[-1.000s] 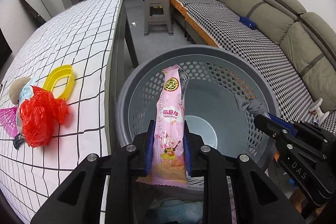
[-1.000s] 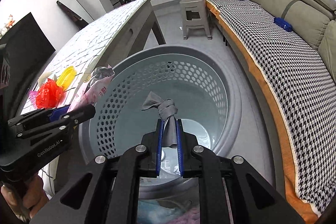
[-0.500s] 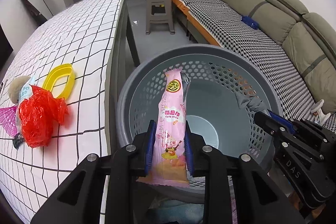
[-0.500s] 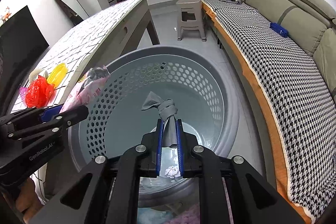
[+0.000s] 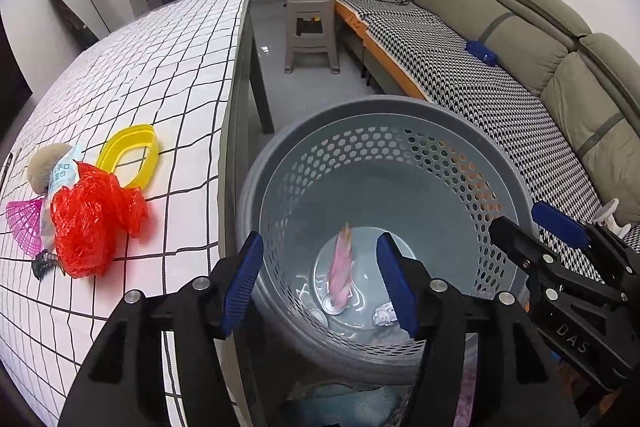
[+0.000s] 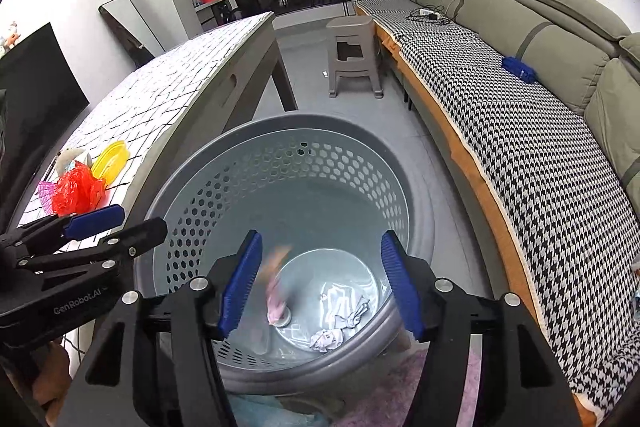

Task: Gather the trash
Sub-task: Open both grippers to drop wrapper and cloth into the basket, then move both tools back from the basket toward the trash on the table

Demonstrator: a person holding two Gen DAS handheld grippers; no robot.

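Left wrist view — both jaws opening (empty), pink wrapper (image 5: 341, 269), perhaps mid-fall, inside grey basket (image 5: 400, 115).

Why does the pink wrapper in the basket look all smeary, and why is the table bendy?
Left wrist view: the pink wrapper is motion-blurred inside the basket; the fisheye lens curves the table. Right wrist view: the wrapper smears too, and the table bows the same way.

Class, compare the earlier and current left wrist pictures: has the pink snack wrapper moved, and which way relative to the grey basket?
Yes. The pink snack wrapper has dropped from above the grey basket's rim down to its floor, blurred, out of the opening left tool.
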